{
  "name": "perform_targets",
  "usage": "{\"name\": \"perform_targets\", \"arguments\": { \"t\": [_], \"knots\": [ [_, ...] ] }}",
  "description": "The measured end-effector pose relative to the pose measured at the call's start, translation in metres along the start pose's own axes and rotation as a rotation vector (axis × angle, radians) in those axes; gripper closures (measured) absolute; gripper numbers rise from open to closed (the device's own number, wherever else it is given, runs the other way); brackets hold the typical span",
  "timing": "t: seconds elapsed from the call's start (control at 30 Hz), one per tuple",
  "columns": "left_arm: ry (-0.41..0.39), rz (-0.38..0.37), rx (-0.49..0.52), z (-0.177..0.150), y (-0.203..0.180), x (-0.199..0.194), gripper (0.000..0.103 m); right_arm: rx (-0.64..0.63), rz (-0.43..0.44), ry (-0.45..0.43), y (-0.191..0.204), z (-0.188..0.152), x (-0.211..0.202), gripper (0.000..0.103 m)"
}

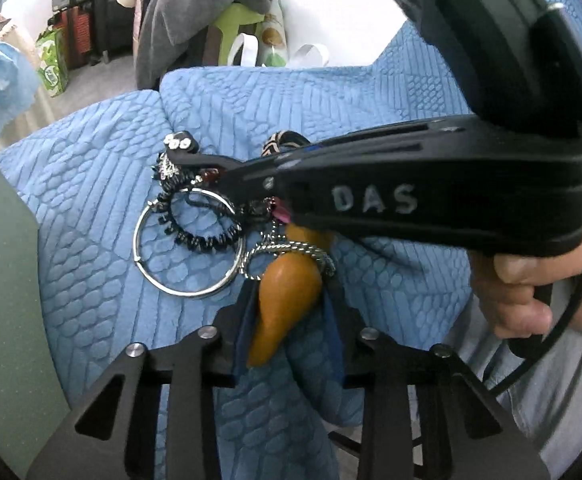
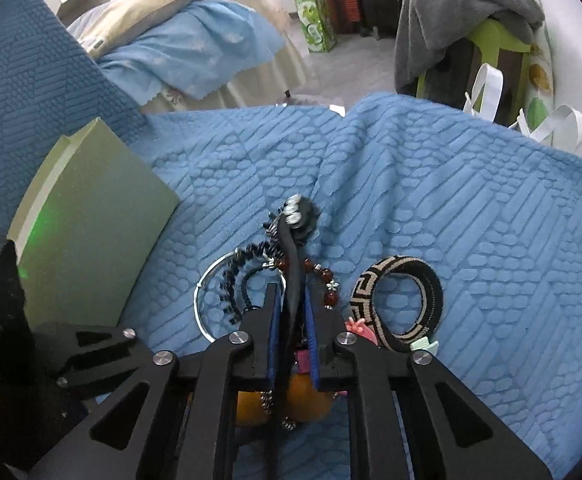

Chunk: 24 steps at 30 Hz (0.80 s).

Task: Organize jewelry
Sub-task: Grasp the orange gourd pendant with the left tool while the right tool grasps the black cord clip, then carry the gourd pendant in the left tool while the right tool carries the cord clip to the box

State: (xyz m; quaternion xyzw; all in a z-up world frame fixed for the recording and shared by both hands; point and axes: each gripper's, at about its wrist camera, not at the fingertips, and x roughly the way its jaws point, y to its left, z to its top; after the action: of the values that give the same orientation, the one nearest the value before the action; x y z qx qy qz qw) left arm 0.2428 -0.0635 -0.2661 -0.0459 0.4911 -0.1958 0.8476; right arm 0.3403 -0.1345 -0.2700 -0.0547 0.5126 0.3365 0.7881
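Observation:
A jewelry pile lies on the blue quilt (image 2: 451, 200). My left gripper (image 1: 289, 298) is shut on an orange bangle (image 1: 291, 280), its blue pads on either side, and a silver rope chain (image 1: 291, 250) is draped over the bangle. My right gripper (image 2: 291, 294) reaches in from the right in the left wrist view and is shut on a black strap (image 2: 293, 264) with a rhinestone end (image 2: 293, 210). Under it lie a silver hoop (image 1: 163, 276), a black beaded bracelet (image 1: 207, 240) and a red bead bracelet (image 2: 327, 276). A woven black-and-beige bracelet (image 2: 395, 304) lies to the right.
A green box (image 2: 91, 220) stands at the left of the pile. A hand (image 1: 531, 292) holds the right gripper's handle. Beyond the quilt's far edge are a chair with a grey garment (image 2: 463, 8), white bag handles (image 2: 487, 88) and another bed (image 2: 195, 52).

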Motion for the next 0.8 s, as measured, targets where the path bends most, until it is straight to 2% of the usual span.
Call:
{"name": "perform_targets", "arguments": {
  "t": [0.27, 0.37, 0.8],
  "knots": [
    [-0.053, -0.026, -0.045, 0.003, -0.004, -0.011, 0.072, 0.048, -0.019, -0.065, -0.006, -0.001, -0.025, 0.096],
    [-0.079, -0.044, -0.058, 0.005, -0.007, -0.02, 0.072, 0.091, -0.007, -0.12, -0.008, -0.001, -0.04, 0.096],
    [-0.159, -0.047, -0.102, 0.012, -0.019, -0.065, 0.072, 0.291, -0.082, -0.292, -0.019, -0.018, -0.111, 0.096]
  ]
}}
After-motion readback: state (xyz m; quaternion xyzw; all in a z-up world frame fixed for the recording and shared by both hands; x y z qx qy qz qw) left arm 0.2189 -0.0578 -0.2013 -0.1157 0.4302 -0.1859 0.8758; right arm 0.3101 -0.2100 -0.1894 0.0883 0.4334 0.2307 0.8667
